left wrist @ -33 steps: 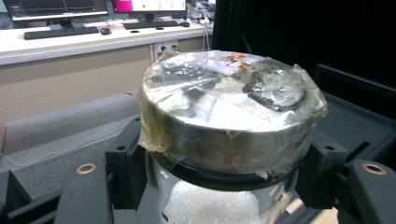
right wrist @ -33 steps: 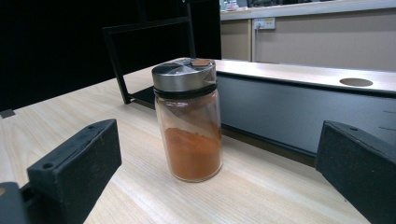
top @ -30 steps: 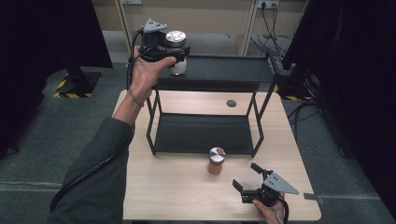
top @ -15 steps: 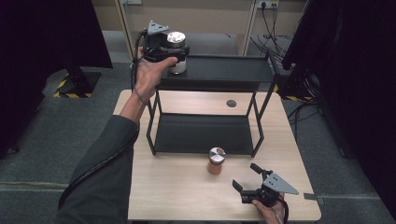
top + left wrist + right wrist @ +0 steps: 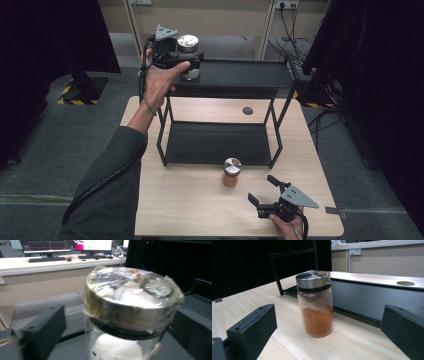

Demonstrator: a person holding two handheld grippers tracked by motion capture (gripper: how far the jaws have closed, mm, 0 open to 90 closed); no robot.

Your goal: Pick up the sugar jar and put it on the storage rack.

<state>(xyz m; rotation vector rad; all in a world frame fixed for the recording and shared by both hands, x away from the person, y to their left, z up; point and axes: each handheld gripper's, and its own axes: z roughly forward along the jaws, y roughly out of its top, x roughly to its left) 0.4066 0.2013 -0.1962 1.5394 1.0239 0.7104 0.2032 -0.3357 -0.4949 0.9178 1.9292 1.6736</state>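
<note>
Since the earlier frame, we note the left hand-held gripper (image 5: 186,59) has just spread its jaws; the white-filled jar (image 5: 188,55) stands upright between them on the shelf (image 5: 240,75), upper left of the high view, no longer pinched. Right hand-held gripper (image 5: 264,189) rests spread.

Bench (image 5: 185,200) front, lower middle of the high view: open wood between the right tongs (image 5: 264,192) and the orange spice jar (image 5: 231,172), nothing between them. Behind the jar, the black rack (image 5: 220,142) blocks passage; its legs fence the lower shelf. At upper left, the white-filled jar (image 5: 188,54) sits between the just-opened left tongs (image 5: 192,62), occupying the rack's top corner; top surface to its right lies free.
</note>
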